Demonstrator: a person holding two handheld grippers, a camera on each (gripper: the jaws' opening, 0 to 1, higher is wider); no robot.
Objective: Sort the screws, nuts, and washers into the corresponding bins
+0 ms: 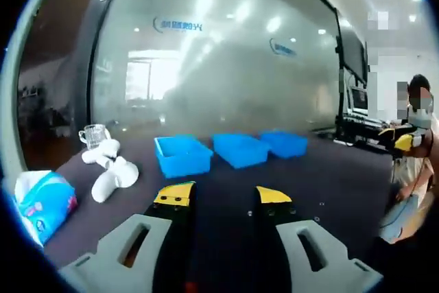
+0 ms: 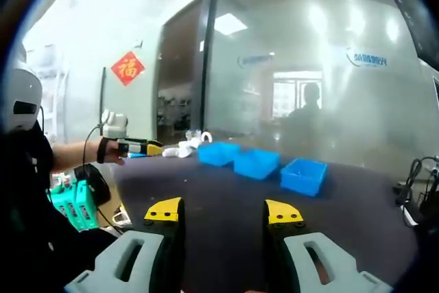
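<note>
Left gripper (image 1: 223, 197) agape | bins (image 1: 183, 155) beyond | tissue pack (image 1: 44, 204), toy (image 1: 110, 169) aside

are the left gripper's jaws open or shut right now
Open. In the left gripper view, the left gripper has its two yellow-tipped jaws standing apart, with bare dark table visible between them and nothing held.

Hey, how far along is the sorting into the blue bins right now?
Nothing looks sorted yet. Three blue bins sit in a row on the dark table; their insides can't be seen. Nothing is in hand: the left claw and right claw are both open and empty. A few small specks lie loose on the table, so sorting remains.
</note>
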